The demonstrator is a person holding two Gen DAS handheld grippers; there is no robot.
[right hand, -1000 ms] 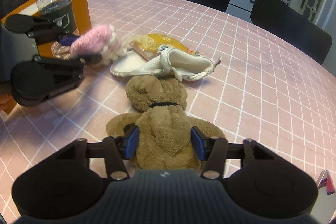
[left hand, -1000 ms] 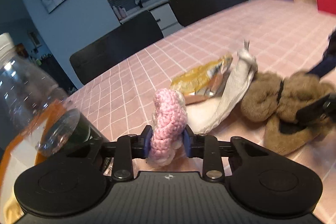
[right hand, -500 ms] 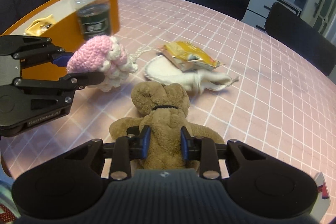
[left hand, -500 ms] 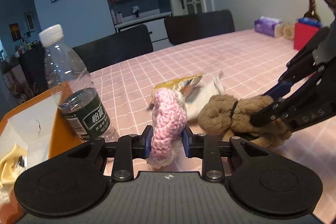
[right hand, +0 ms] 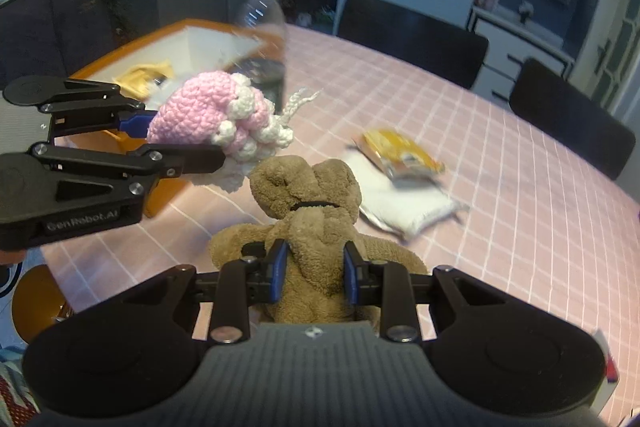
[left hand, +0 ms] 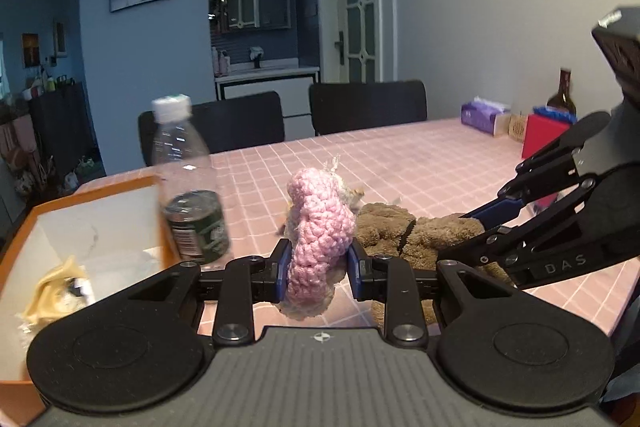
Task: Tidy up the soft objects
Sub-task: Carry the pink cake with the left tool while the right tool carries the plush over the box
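Both toys are up off the pink checked table (right hand: 500, 187) now, w/ the orange box (left hand: 24, 247) at the near left looking like the drop spot.

Left gripper (left hand: 319, 269) is clamped on the pink crochet toy (left hand: 318, 227), jaws partly closed and biting into its lower half. Right gripper (right hand: 315, 273) has just been closing, and its pads now squeeze the brown plush bear (right hand: 308, 195) round the body; head and limbs hang free ahead of the fingers.

To do the carry well, imo:
- Keep both grips firm. Soft stuff compresses and can slip.
- The water bottle (left hand: 188, 187) stands just beside the box's right wall, right on the way in. Go over or around it, since a knock would likely tip it.
- The two grippers sit close together, so feed the pink toy in first, bear after.
- Box already has some yellow stuff inside; aim for the bare white floor.

White pouch (right hand: 400, 203) and yellow packet (right hand: 400, 153) lie on the table further right.
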